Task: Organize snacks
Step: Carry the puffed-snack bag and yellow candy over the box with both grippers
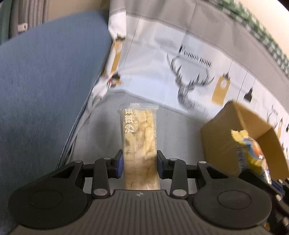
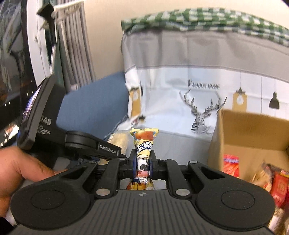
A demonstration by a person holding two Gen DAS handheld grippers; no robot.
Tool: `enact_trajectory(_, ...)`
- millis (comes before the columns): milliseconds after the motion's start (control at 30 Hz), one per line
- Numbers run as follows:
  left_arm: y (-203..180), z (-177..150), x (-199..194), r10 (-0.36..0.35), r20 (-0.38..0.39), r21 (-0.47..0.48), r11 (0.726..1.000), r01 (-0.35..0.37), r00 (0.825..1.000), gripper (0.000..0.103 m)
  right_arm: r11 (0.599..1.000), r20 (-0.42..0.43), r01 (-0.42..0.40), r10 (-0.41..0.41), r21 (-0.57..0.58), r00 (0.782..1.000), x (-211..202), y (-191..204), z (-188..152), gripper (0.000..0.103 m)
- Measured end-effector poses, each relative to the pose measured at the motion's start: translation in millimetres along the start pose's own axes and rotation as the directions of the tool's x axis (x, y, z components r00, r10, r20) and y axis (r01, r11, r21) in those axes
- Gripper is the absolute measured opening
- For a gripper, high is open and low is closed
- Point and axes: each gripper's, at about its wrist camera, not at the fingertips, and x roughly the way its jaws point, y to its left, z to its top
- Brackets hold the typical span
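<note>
In the left wrist view, the left gripper (image 1: 140, 165) is clenched on a long clear-wrapped pale yellow pastry bar (image 1: 139, 142), its blue-padded fingers (image 1: 119, 165) pressing the bar's two sides near its lower half; the bar stands up and away from the tool, printed characters running along its left edge. To the right of it, a crinkled yellow snack packet (image 1: 250, 150) shows at the frame edge, in front of an open brown cardboard box (image 1: 222, 130). In the right wrist view, the right gripper (image 2: 142, 165) grasps that packet (image 2: 144, 144) about its middle, the packet pointing upright with its flared top above the jaws. A bare hand (image 2: 19, 168) grips the other tool at the left, thumb forward. The box (image 2: 252, 133) sits to the right, with red packets (image 2: 232, 164) inside. Beyond lie a grey cloth with a deer print (image 2: 204, 108), a blue cushion (image 1: 47, 86), and green checked fabric (image 2: 207, 17) on top
</note>
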Motion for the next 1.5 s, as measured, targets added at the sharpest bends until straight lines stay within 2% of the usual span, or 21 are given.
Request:
enact_trajectory(133,-11.8,6.0,-14.4,-0.035,0.098,-0.008,0.999,0.036,0.995,0.04,1.0,0.067,0.011,-0.012,0.017,0.998,-14.5,-12.7,9.9,0.013)
enact_trajectory(267,-30.4,8.2,-28.4,-0.077,0.191,0.008,0.997,0.077,0.979,0.04,0.998,0.111,0.029,-0.034,0.048,0.993,-26.7,-30.0,16.8,0.013)
enact_trajectory(467,-65.7,5.4,-43.3,-0.165,0.256,0.049,0.986,0.157,0.953,0.04,0.993,0.15,0.074,-0.087,0.089,0.985,-35.3,-56.1,21.6,0.013)
enact_trajectory(733,-121.6,-8.1,-47.9,-0.285,0.274,0.153,0.956,0.25,0.919,0.04,0.978,0.182,0.161,-0.184,0.135,0.966,-48.6,-90.5,22.2,0.013)
enact_trajectory(1000,-171.5,-29.0,-47.4,-0.381,0.254,0.29,0.907,0.306,0.889,0.04,0.937,0.159,0.277,-0.313,0.214,0.936,-53.1,-133.5,17.3,0.013)
enact_trajectory(1300,-192.7,-41.5,-47.8,-0.436,0.234,0.355,0.87,0.341,0.869,0.04,0.901,0.162,0.349,-0.396,0.256,0.904,-66.8,-163.5,12.1,0.013)
enact_trajectory(1500,-198.2,-45.4,-48.7,-0.458,0.23,0.386,0.853,0.351,0.859,0.04,0.892,0.158,0.368,-0.415,0.262,0.896,-71.1,-172.2,7.9,0.013)
